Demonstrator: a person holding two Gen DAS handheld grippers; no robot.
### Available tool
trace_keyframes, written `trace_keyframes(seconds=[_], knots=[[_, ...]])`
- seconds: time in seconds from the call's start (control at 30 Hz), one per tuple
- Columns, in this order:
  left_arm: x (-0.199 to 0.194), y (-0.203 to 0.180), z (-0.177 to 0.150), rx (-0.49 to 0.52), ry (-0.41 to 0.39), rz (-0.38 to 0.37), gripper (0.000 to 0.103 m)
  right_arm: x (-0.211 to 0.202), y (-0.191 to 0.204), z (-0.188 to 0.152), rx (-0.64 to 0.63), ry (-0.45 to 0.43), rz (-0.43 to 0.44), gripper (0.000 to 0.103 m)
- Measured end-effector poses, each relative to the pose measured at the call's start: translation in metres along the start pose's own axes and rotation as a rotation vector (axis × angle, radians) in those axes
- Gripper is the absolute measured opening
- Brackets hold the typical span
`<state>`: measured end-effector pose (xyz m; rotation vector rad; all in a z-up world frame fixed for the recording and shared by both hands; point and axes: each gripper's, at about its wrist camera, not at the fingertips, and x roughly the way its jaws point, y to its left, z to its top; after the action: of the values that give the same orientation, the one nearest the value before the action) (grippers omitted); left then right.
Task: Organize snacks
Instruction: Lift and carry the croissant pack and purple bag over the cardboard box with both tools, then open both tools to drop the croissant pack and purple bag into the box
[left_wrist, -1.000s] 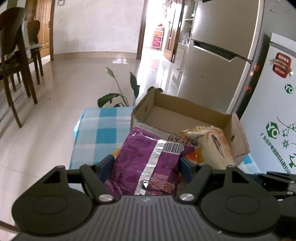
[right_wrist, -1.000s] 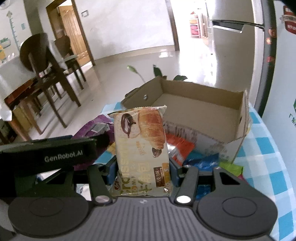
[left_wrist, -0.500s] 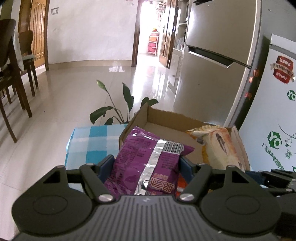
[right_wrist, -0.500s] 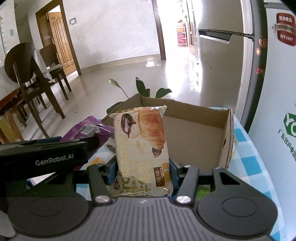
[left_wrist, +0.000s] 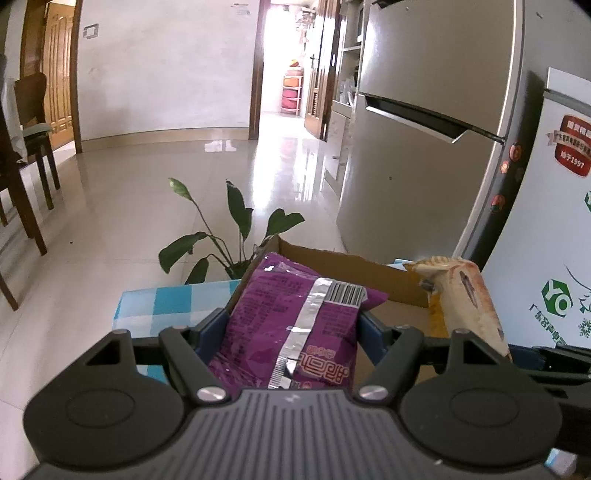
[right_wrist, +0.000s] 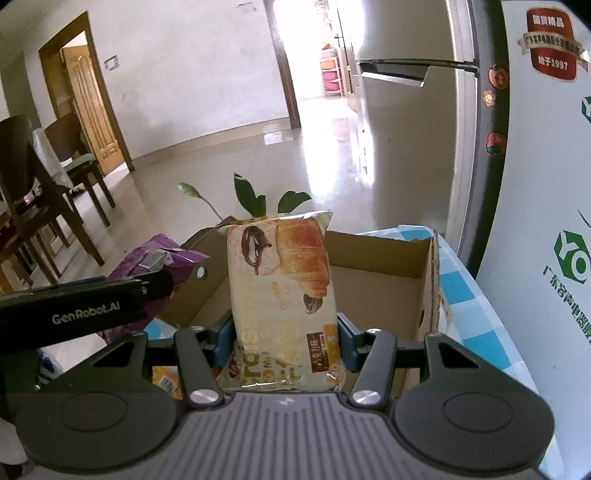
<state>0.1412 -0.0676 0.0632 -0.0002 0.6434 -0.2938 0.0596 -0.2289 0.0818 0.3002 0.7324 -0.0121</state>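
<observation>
1. Both claws have carried their packets forward – the cardboard box (right_wrist: 373, 288) now sits closer below me.
2. Left claw (left_wrist: 291, 332) clamps the purple snack bag (left_wrist: 295, 321).
3. Right claw (right_wrist: 284, 339) clamps the croissant packet (right_wrist: 284, 291) – upright over the box on the checked counter (right_wrist: 465, 291).

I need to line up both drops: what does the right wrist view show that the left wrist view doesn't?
Only the right wrist: the cardboard box's bare floor, the croissant pack's printed front.
Only the left wrist: the purple snack bag's barcode seam.
Both: both packs, each clamped in a gripper, left gripper, right gripper, the box, the plant, the checkered tablecloth.
</observation>
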Motion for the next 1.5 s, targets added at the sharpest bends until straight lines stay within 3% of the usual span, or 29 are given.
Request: trace_keyframes(seconds=[0.3, 0.87, 0.93, 1.03, 1.17, 1.5], knots=[[0.03, -0.001, 0.012, -0.027, 0.035, -0.043, 0.074, 0.019, -0.006, 0.011, 0.075, 0.026, 0.012, 0.06], [0.082, -0.008, 0.016, -0.078, 0.114, -0.086, 0.074, 0.053, -0.019, 0.016, 0.148, 0.075, -0.043, 0.061], [0.084, -0.01, 0.015, -0.074, 0.107, -0.087, 0.075, 0.054, -0.021, 0.016, 0.163, 0.065, -0.055, 0.066], [0.084, -0.011, 0.016, -0.084, 0.09, -0.08, 0.089, 0.057, -0.024, 0.018, 0.182, 0.062, -0.078, 0.081], [0.083, -0.013, 0.018, -0.08, 0.096, -0.066, 0.094, 0.055, -0.028, 0.018, 0.202, 0.059, -0.08, 0.083], [0.058, -0.008, 0.02, -0.06, 0.098, -0.015, 0.094, 0.043, -0.023, 0.014, 0.1, 0.0, -0.049, 0.089]])
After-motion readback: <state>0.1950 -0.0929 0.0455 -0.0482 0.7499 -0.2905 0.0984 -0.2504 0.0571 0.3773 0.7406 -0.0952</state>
